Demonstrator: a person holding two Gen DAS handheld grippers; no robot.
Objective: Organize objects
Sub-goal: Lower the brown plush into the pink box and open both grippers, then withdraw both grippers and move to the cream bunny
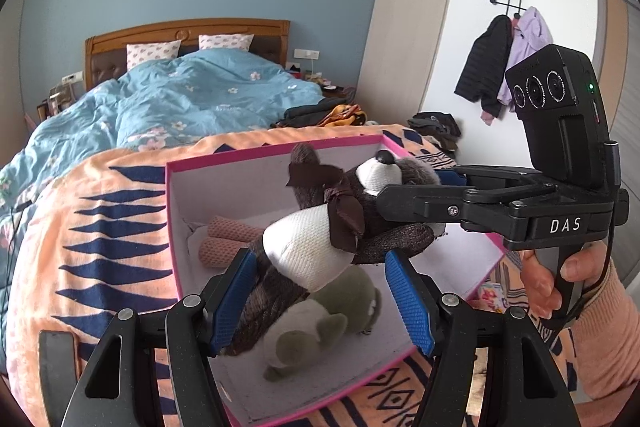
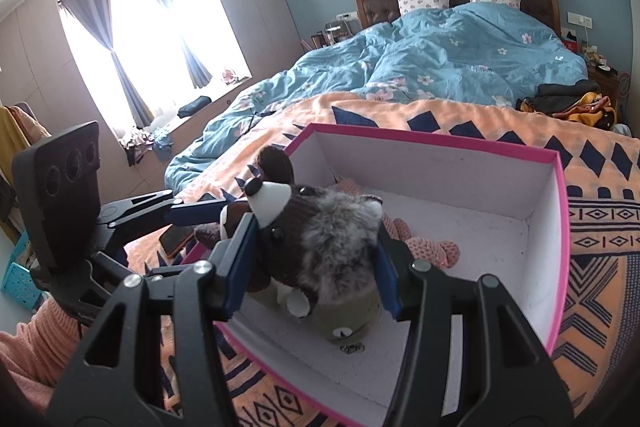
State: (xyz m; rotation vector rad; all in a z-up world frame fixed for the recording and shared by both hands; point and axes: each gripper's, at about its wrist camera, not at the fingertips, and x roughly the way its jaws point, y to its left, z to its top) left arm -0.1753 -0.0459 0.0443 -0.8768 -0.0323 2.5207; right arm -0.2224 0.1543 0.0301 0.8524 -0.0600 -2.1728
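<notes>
Plush raccoon [image 2: 320, 239] clamped between right fingers [image 2: 240, 267], left fingers [image 1: 410, 301] apart around it

Brown plush [image 1: 320, 239] over pink box [image 1: 172, 211], head pinched by R gripper [image 1: 416, 203]; L gripper [image 1: 324, 291] spread around its belly. Green plush [image 1: 320, 327] below.

Bed [image 2: 460, 59] under blue floral duvet [image 2: 440, 67]. Orange patterned blanket [image 2: 520, 131] across foot, bearing pink-rimmed box [image 2: 560, 227]. Beyond box, toward headboard: heap of dark and yellow clothes [image 2: 568, 103].
</notes>
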